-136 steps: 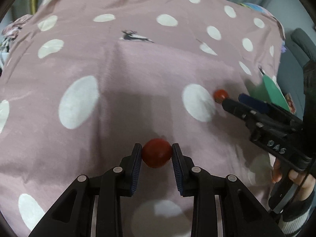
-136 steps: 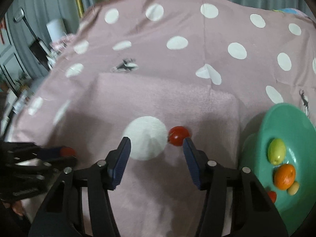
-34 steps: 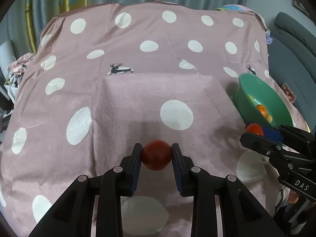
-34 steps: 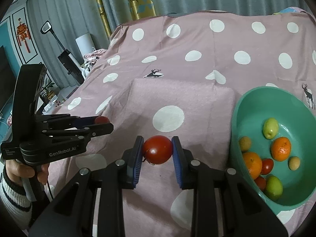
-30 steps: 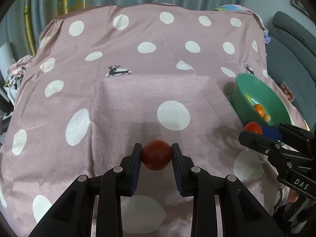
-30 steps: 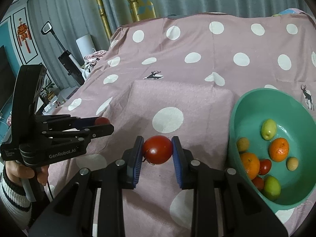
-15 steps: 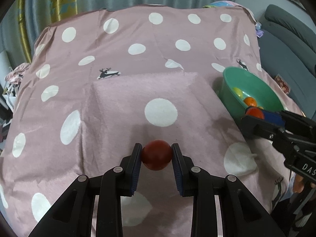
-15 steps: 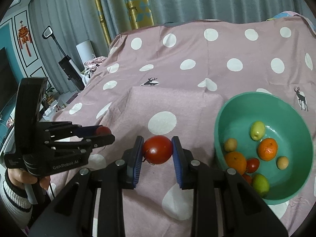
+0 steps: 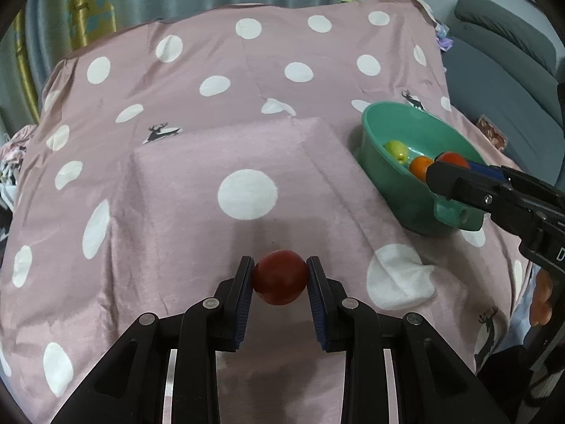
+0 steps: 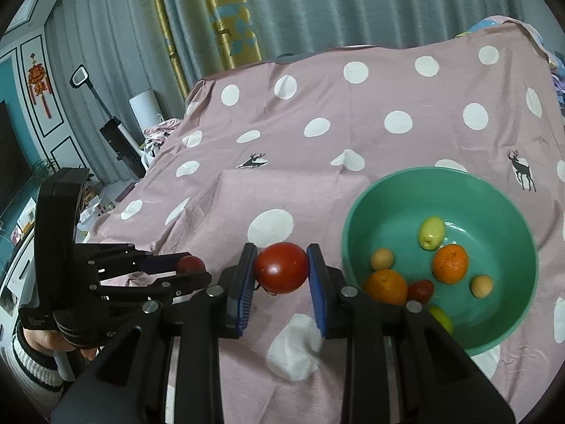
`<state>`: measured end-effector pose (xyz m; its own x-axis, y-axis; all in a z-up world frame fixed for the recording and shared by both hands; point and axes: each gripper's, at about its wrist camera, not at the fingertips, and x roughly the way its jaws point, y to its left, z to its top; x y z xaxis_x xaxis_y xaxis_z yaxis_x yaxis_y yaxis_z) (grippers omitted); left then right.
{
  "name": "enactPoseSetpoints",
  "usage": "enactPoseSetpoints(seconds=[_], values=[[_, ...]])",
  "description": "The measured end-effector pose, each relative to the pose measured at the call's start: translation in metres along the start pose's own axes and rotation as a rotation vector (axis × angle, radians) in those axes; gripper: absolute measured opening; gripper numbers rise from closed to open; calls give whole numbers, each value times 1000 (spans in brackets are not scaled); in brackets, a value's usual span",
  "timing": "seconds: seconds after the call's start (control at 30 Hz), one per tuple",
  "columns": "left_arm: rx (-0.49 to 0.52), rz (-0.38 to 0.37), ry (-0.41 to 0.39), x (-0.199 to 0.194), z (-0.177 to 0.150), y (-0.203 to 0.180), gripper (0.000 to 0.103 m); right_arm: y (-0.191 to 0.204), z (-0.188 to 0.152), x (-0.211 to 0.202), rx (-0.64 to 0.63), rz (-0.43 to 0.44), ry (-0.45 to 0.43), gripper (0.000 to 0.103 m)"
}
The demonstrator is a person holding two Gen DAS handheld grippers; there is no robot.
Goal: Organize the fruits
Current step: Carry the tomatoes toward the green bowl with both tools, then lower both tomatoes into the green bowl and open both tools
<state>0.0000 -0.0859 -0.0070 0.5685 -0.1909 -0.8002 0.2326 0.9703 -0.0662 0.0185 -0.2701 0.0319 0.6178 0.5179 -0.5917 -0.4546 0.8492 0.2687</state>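
Two clamped red tomatoes

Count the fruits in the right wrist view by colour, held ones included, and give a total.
Red: 3 (right tomato, left red fruit, loose red fruit)
Orange: 2 (oranges)
Green: 2 (green fruits)
Tan: 2 (tan fruits)
Total: 9
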Motion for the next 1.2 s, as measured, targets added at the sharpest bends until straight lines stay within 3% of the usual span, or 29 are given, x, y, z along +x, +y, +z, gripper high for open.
enactPoseSetpoints(seconds=[0.57, 1.2], values=[[73, -28, 14, 9, 21, -45, 31, -38, -1, -25, 72, -39, -56, 29], [174, -67, -5, 17, 62, -104, 31, -88, -10, -35, 154, -120, -60, 30]])
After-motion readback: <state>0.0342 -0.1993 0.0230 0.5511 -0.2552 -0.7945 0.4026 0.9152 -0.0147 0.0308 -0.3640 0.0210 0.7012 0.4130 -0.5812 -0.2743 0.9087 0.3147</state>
